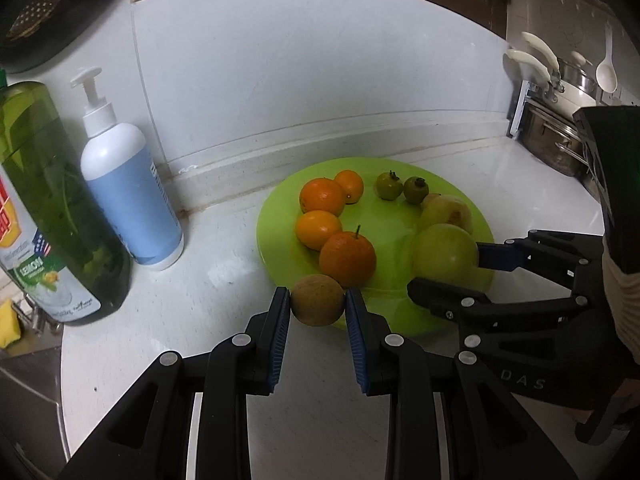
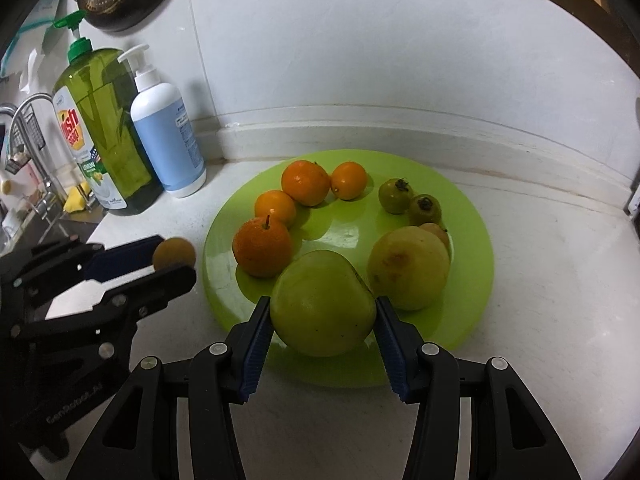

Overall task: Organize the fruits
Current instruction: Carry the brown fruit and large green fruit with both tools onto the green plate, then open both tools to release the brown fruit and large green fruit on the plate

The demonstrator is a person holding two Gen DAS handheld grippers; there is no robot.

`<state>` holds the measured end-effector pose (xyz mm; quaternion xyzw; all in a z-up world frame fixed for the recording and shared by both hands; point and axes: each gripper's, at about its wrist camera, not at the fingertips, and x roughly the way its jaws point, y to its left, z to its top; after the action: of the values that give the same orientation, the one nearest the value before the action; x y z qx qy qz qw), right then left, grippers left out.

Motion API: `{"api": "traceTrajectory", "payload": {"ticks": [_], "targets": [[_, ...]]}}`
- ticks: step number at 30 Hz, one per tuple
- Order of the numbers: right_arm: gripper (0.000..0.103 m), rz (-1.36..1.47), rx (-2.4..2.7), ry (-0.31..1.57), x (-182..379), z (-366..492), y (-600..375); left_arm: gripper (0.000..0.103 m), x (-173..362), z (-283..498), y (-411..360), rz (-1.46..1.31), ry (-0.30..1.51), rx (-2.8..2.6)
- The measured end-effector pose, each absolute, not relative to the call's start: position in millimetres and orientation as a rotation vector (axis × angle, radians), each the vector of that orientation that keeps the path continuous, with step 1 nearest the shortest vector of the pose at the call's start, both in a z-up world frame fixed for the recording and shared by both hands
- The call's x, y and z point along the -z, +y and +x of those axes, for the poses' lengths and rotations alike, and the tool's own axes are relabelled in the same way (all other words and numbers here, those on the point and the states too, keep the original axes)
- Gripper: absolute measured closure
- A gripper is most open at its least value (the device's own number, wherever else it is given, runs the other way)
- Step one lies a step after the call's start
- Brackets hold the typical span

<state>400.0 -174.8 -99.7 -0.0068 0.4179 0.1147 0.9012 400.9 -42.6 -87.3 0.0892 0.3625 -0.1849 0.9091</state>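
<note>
A lime-green plate (image 1: pixel 392 312) (image 2: pixel 472 280) lies on the white counter. On it sit several oranges (image 1: pixel 347 258) (image 2: pixel 262 246) at the left, two small green fruits (image 1: pixel 389 185) (image 2: pixel 395 196) at the back, and a yellow-green fruit (image 1: pixel 446 213) (image 2: pixel 408 268) at the right. My left gripper (image 1: pixel 318 300) (image 2: pixel 174 264) is shut on a small brown round fruit (image 1: pixel 317 299) (image 2: pixel 174 254) at the plate's near-left edge. My right gripper (image 2: pixel 323 320) (image 1: pixel 448 268) is shut on a large green apple (image 2: pixel 323 302) (image 1: pixel 445 254) over the plate's front.
A green dish-soap bottle (image 1: pixel 52 208) (image 2: pixel 100 128) and a white-and-blue pump bottle (image 1: pixel 128 184) (image 2: pixel 168 132) stand at the left by the wall. A sink and tap (image 2: pixel 24 128) lie beyond them. Pots and utensils (image 1: pixel 560 96) sit at the far right. A sleeve (image 1: pixel 620 288) shows behind the right gripper.
</note>
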Motion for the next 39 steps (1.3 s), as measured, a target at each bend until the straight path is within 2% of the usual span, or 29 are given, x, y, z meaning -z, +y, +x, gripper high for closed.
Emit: {"api": "traceTrajectory", "payload": {"ticks": [16, 28, 39], "targets": [[0.051, 0.012, -0.241, 0.885, 106.4, 410.3, -171.8, 0.075, 72.1, 432.4, -64.7, 0.250, 0.729, 0.492], [0.050, 0.070, -0.218, 0.903, 105.5, 405.0, -181.2, 0.075, 81.4, 475.8, -101.0, 0.263, 0.838, 0.604], [0.050, 0.082, -0.215, 0.903, 101.2, 398.6, -186.4, 0.068, 74.7, 463.6, -85.0, 0.240, 0.836, 0.492]]}}
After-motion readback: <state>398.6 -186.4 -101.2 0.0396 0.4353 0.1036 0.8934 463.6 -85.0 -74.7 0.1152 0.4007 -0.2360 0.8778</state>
